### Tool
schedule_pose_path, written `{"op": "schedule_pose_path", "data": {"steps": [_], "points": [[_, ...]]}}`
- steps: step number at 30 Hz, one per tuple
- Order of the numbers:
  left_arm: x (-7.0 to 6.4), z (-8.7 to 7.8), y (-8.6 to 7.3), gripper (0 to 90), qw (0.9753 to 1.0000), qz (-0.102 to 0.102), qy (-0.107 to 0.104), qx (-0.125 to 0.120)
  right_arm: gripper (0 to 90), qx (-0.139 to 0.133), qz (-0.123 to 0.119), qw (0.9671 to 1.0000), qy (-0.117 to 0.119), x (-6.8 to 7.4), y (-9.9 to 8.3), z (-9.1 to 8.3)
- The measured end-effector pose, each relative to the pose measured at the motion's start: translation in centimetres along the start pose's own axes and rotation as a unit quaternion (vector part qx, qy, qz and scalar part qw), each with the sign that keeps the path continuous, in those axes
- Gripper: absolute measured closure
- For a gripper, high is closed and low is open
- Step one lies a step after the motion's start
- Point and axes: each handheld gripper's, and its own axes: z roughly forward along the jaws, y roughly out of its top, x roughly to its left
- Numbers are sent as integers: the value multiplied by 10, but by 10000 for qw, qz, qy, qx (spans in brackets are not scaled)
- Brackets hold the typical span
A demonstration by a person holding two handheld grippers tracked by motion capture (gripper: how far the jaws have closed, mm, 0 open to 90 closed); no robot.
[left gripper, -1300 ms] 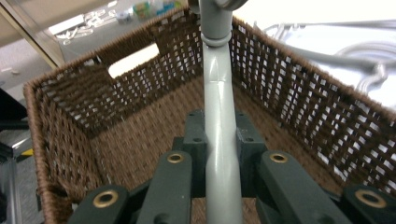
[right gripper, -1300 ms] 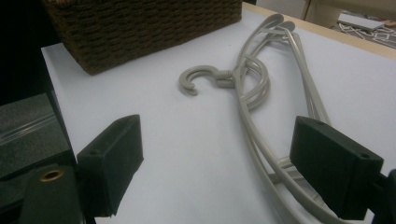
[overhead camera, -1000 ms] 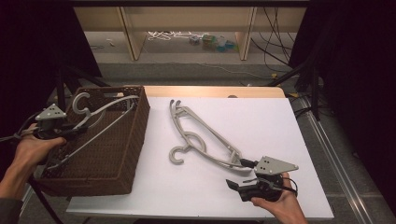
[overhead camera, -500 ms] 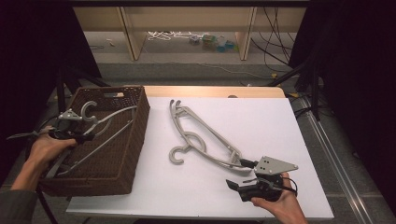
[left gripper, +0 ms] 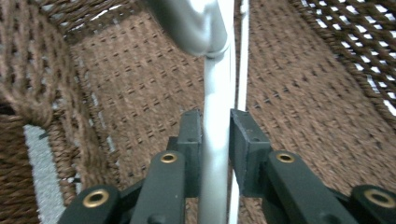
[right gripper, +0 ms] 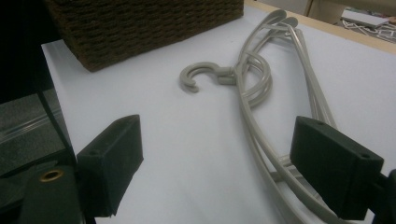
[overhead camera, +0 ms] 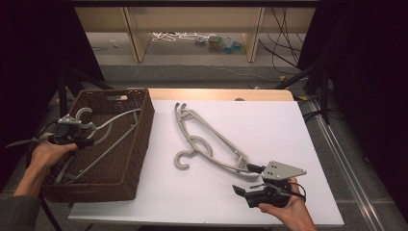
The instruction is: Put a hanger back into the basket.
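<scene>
A white counter [overhead camera: 288, 130] stands before open shelving, with a dark woven basket [overhead camera: 142, 139] at its left edge and a pile of grey hangers [overhead camera: 207, 144] lying loose at its middle. The left gripper [left gripper: 215, 135] hangs over the basket's inside, its fingers [left gripper: 192, 140] closed on the bar of a grey hanger [overhead camera: 103, 126] whose hook points to the far wall and whose arms slope down into the basket. In the left gripper view that bar runs straight up between the pads, along the gripper's own line. The right gripper [overhead camera: 254, 179] rests at the counter's near right, fingers [right gripper: 112, 161] spread wide and holding nothing. The loose pile's long axis runs from the far middle toward it, the near ends just ahead of its jaws, so the right hand is the nearer for the next pick.
</scene>
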Motion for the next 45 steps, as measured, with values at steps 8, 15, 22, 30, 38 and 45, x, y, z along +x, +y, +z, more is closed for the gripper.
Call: {"op": "schedule_pose_path", "data": {"steps": [8,15,22,30,38,45], "points": [[6,-11,-2,451,9915,-925,713,-578,181,-37,35,10000,-27,-1,0,0],[-1,-28,-2,368,9876,-1051,626,-987,180,-28,12,10000,-7,0,0,1],[-28,-48,1,295,9766,-1215,177,-1766,179,-88,29,10000,-25,0,0,0],[-84,-64,2,189,9605,-1050,-468,-2532,176,-199,80,9998,-14,1,0,1],[-134,-71,7,176,9460,-758,-915,-3015,176,-291,121,9995,-70,0,0,0],[-172,-63,10,175,9419,-509,-1352,-3034,176,-437,169,9988,-139,-2,0,-1]]}}
